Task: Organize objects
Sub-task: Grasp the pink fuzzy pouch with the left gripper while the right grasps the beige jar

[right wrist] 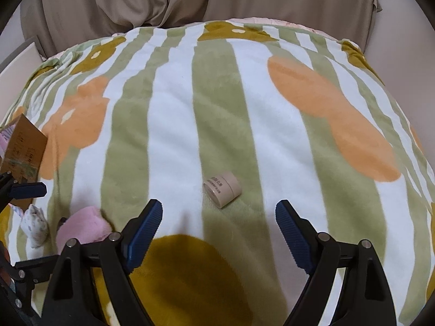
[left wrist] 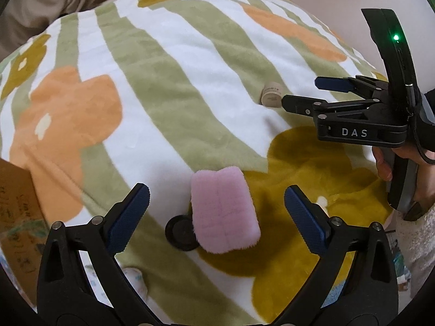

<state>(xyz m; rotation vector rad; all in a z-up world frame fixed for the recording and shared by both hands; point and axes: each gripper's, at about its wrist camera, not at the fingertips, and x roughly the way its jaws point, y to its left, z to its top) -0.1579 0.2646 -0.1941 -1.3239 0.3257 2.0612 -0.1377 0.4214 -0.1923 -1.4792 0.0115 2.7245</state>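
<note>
A pink fluffy pad (left wrist: 224, 212) lies on the striped flower blanket (left wrist: 168, 87), partly covering a black round disc (left wrist: 180, 233). My left gripper (left wrist: 217, 193) hangs open just over them, one blue pad on each side of the pink pad and neither touching it. A small beige jar (right wrist: 223, 188) lies on its side on a green stripe. My right gripper (right wrist: 218, 205) is open, its fingertips just short of the jar on either side. In the left wrist view the right gripper (left wrist: 301, 92) comes in from the right, next to the jar (left wrist: 270, 96).
A brown cardboard box (right wrist: 21, 152) stands at the blanket's left edge. A small patterned white cloth (right wrist: 35, 226) lies beside the pink pad (right wrist: 81, 231). Beige fabric (right wrist: 136, 0) rises behind the blanket. A person's hand (left wrist: 383, 165) grips the right gripper's handle.
</note>
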